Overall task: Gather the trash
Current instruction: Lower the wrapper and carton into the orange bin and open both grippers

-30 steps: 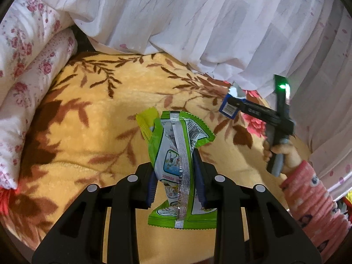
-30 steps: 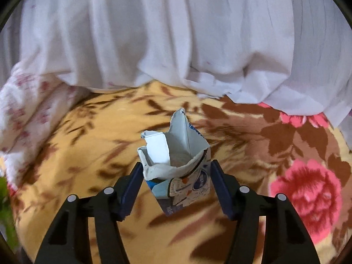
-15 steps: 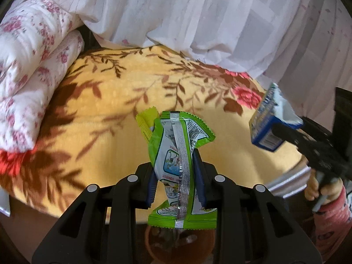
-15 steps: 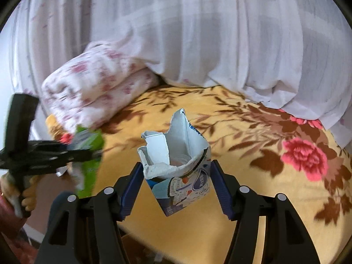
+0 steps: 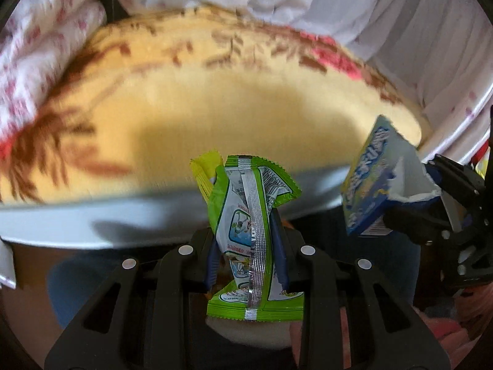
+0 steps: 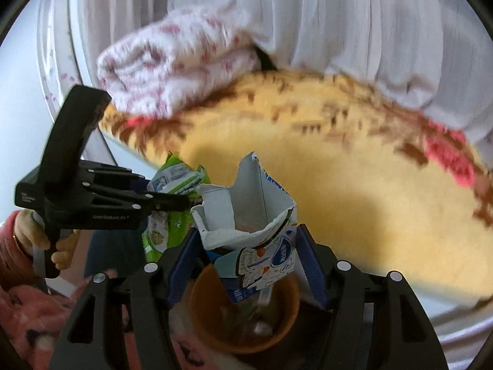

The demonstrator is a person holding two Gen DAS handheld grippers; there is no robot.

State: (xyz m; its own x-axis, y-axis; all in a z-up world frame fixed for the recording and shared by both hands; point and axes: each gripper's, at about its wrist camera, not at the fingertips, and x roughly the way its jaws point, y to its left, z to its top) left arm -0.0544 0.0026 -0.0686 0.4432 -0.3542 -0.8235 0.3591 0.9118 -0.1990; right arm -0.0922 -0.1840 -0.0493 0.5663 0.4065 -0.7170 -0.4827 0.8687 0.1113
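Note:
My left gripper (image 5: 246, 246) is shut on a crumpled green snack wrapper (image 5: 249, 225), held upright off the bed's edge. My right gripper (image 6: 246, 256) is shut on a torn blue-and-white milk carton (image 6: 255, 231), open end up. Below the carton stands a round brown bin (image 6: 246, 314) on the floor, with some trash inside. In the right wrist view the left gripper (image 6: 172, 200) and the wrapper (image 6: 172, 215) are at left, just beside the carton. In the left wrist view the carton (image 5: 376, 185) and the right gripper (image 5: 443, 203) are at right.
A bed with a yellow floral blanket (image 5: 231, 92) fills the back, with a white frame edge (image 5: 92, 212). A rolled pink-flowered quilt (image 6: 178, 64) lies at its end. White curtains (image 6: 339, 15) hang behind. My pink sleeve (image 6: 18, 323) is at lower left.
Both grippers have pulled back from over the bed and dropped lower beside it, still holding their items. The brown bin has come into view right under the carton, and the two grippers are closer together.

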